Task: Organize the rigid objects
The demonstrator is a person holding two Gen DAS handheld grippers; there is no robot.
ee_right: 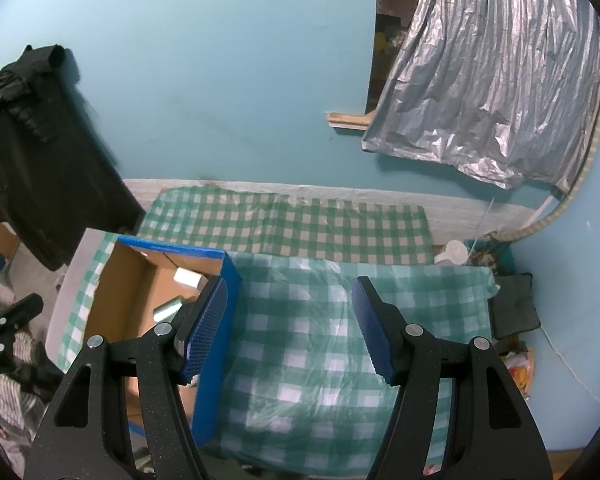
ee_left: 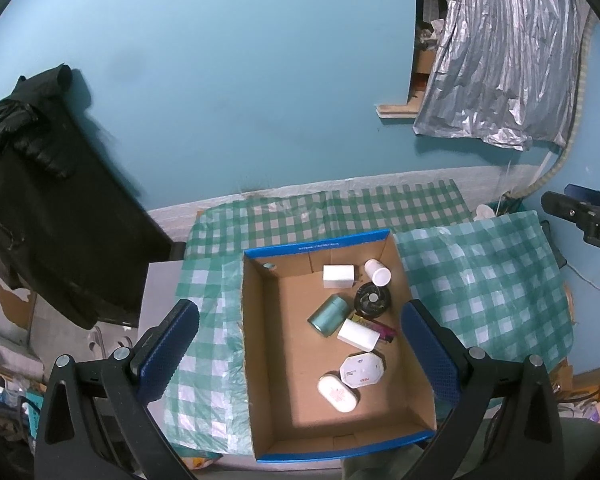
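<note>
A blue-rimmed cardboard box [ee_left: 260,320] lies on a green checked cloth [ee_left: 480,280]. Inside it are a teal can [ee_left: 329,316], a white box [ee_left: 338,276], a white bottle [ee_left: 378,272], a black round dish [ee_left: 373,300], a white tube [ee_left: 358,334] over a purple lighter [ee_left: 384,330], an octagonal white case [ee_left: 361,367] and a white oval case [ee_left: 338,393]. My left gripper [ee_left: 300,344] hangs open above the box, holding nothing. In the right wrist view my right gripper [ee_right: 290,320] stands open over bare cloth [ee_right: 300,340], to the right of the box [ee_right: 214,320].
Black clothing [ee_left: 40,200] hangs on the left against the teal wall. A silver foil sheet [ee_left: 500,60] covers a window at upper right. A white cup [ee_right: 456,252] and a dark cushion [ee_right: 514,308] sit beyond the cloth's right edge. Clutter lies on the floor at left.
</note>
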